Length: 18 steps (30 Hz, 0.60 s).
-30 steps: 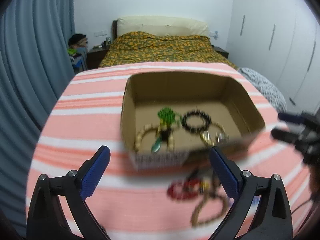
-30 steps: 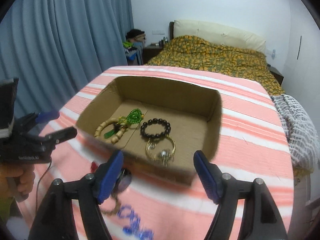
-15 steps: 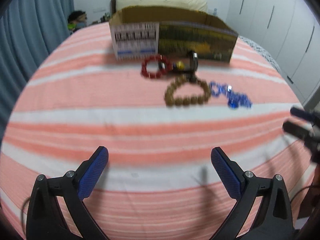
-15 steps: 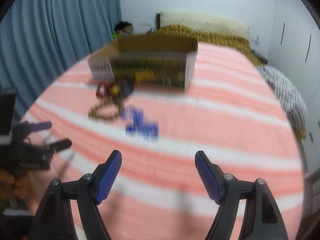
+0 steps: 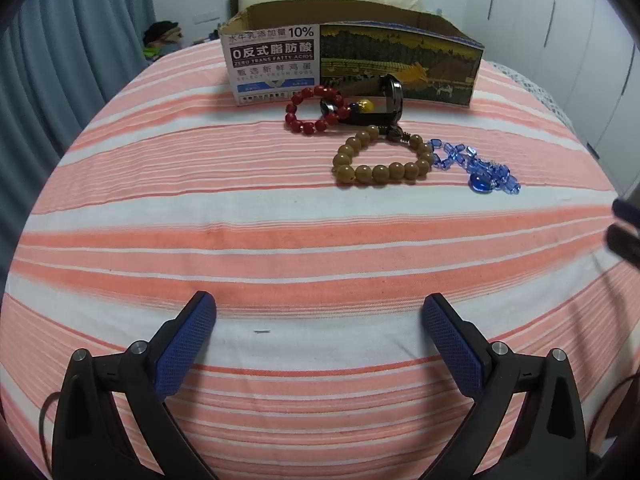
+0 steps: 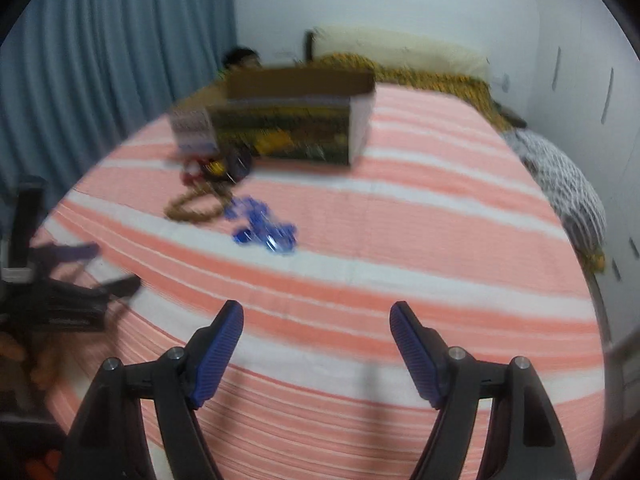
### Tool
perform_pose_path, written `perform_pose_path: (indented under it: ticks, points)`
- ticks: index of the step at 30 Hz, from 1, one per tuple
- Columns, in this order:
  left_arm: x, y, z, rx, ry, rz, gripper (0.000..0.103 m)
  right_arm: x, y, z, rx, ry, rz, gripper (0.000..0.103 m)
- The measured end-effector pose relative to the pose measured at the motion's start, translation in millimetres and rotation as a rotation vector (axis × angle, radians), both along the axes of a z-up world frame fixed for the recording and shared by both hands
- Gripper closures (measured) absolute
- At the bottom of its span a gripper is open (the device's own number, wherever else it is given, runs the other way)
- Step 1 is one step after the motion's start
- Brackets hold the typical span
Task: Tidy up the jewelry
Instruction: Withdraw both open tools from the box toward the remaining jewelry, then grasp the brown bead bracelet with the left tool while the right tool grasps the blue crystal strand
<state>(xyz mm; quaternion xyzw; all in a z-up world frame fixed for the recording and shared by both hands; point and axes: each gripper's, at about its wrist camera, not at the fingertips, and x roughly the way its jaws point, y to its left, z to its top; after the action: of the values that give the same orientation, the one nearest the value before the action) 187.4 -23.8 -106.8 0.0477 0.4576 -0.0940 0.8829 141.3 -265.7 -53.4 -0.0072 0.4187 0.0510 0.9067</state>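
Observation:
A cardboard box [image 5: 352,64] stands at the far side of the striped cloth; its inside is hidden from here. In front of it lie a red bead bracelet [image 5: 314,110], a black watch [image 5: 390,98] with a gold bead, a tan wooden bead bracelet [image 5: 380,160] and a blue crystal bracelet [image 5: 476,166]. My left gripper [image 5: 319,312] is open and empty, low over the near cloth, well short of the jewelry. My right gripper [image 6: 316,320] is open and empty too. In the blurred right wrist view the box [image 6: 288,128] and the blue bracelet [image 6: 264,232] are ahead to the left.
The pink and white striped cloth [image 5: 280,240] covers the whole work surface. A bed with an orange patterned cover [image 6: 432,76] stands behind, blue curtains [image 5: 60,60] hang at the left and white wardrobes [image 5: 560,40] at the right. The left gripper also shows at the left edge [image 6: 72,280].
Both grippers have pulled back and dropped low from above the box. The box's inside, with its bracelets, is no longer visible. The loose jewelry now lies far ahead.

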Motion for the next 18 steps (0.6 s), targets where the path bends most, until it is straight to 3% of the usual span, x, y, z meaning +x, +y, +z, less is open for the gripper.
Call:
perform_pose_path:
  ticks: [2,5,10,12,18]
  points:
    - [-1.1,1.4,0.3,-0.001,-0.002,0.001,0.0,-3.4,-4.2,14.4,0.02,-0.053,-0.008,0.026]
    - [0.5,1.2,0.1,-0.001,-0.002,0.0,0.0,-9.5,-18.1,33.2,0.135,-0.134,-0.021,0.021]
    - [0.6,1.2,-0.1,-0.001,-0.001,0.001,0.0,-3.8,-21.4,39.4,0.153,-0.046,0.021,0.019]
    - [0.7,1.1,-0.3,-0.001,0.0,0.001,0.0,-3.5,-20.4,40.8,0.102,0.012,0.084,0.019]
    - [0.7,-0.1,0.3,-0.003,0.003,0.0,0.0,-13.1,-13.4,38.0,-0.272,0.136,0.182,0.019]
